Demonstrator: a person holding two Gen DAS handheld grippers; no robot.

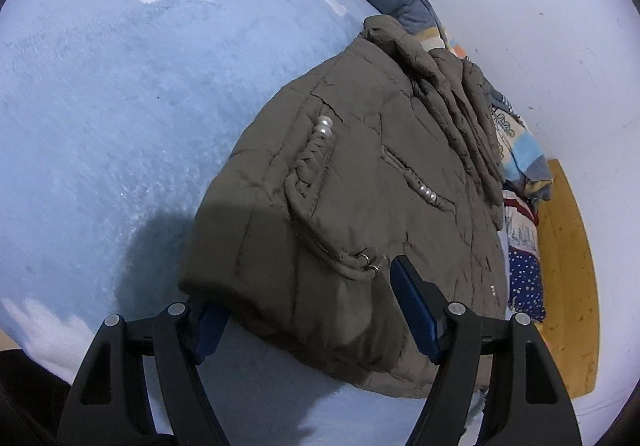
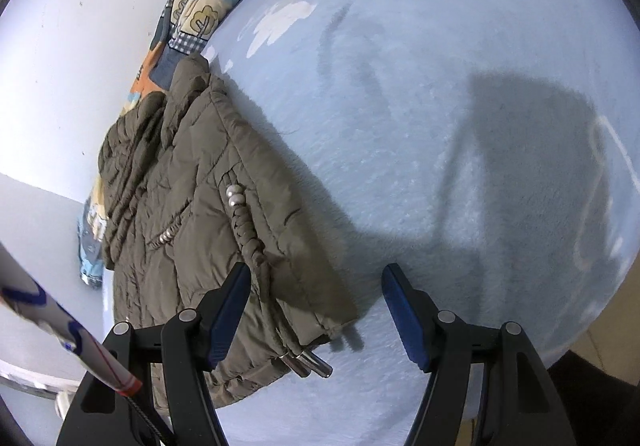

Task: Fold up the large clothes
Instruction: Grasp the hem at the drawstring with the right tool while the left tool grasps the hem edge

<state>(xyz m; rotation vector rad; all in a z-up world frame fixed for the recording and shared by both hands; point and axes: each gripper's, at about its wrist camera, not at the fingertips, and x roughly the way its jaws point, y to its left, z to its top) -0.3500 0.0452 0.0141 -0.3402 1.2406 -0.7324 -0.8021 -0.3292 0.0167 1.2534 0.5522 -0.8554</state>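
Olive quilted jacket (image 1: pixel 360 182) lies bundled on the pale blue fleece bed (image 1: pixel 100 106), centre-right in my left view and lower left in my right view, pushed toward the patterned quilt (image 2: pixel 200 6) by the wall. My left tongs (image 1: pixel 312 310) stand open astride the near hem, pads not pressing; my right tongs (image 2: pixel 316 306) gape over the corner with the metal-tipped drawcord (image 2: pixel 308 362). I judge both are placed to pinch the hem for folding.
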